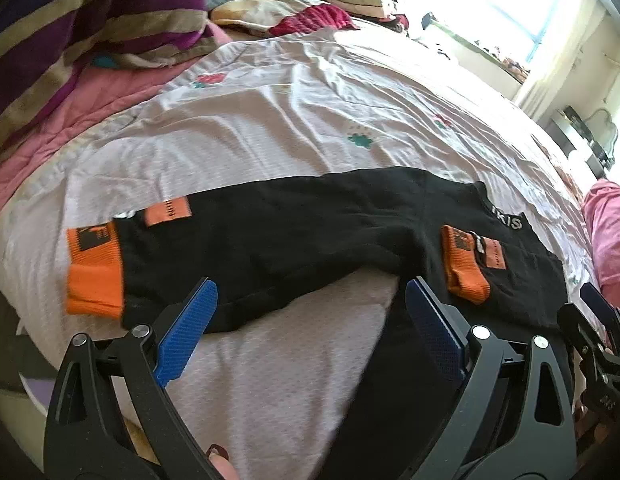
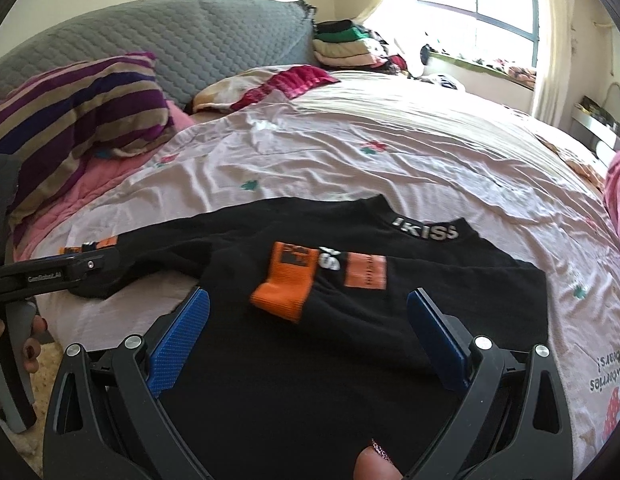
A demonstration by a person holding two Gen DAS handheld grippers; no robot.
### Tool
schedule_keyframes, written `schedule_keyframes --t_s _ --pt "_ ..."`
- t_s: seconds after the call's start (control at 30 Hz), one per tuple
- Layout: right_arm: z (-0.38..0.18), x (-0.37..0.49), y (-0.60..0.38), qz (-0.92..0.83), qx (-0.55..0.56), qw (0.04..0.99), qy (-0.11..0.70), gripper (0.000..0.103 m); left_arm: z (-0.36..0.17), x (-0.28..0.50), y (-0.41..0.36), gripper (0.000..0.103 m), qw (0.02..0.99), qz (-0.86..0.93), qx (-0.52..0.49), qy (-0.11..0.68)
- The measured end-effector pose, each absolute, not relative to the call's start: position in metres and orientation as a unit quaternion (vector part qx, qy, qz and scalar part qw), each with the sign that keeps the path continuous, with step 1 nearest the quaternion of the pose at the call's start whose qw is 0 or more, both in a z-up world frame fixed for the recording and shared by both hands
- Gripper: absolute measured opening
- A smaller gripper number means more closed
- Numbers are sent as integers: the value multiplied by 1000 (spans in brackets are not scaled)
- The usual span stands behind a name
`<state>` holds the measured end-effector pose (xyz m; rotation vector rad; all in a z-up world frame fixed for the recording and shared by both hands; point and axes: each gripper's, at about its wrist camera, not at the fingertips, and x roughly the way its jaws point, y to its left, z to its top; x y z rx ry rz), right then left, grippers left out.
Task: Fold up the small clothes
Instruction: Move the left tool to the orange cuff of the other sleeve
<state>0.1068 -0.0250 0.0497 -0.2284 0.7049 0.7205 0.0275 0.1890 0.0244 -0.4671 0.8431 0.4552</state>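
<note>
A small black top (image 1: pixel 294 232) with orange cuffs lies flat on the bed. One sleeve stretches left to an orange cuff (image 1: pixel 94 272). The other sleeve is folded across the body, its orange cuff (image 2: pixel 284 286) near the white-lettered collar (image 2: pixel 424 232). My left gripper (image 1: pixel 310 328) is open, its blue pads just above the near hem by the left sleeve. My right gripper (image 2: pixel 308 328) is open over the body of the black top (image 2: pixel 310 360), holding nothing. The left gripper also shows at the left edge of the right wrist view (image 2: pixel 70 270).
The bed has a wrinkled pale sheet (image 2: pixel 350 152) with small flower prints. A striped pillow (image 2: pixel 78 108) and pink blanket lie at the far left. Folded clothes (image 2: pixel 342 48) are stacked at the headboard. A window is at the far right.
</note>
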Motion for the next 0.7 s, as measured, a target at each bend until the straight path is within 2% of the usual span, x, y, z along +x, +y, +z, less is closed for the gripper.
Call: schedule_keyframes --t_s 0.7 --pt "51 72 31 395 -138 846 331 98 21 -33 246 88 838 287 -260 386"
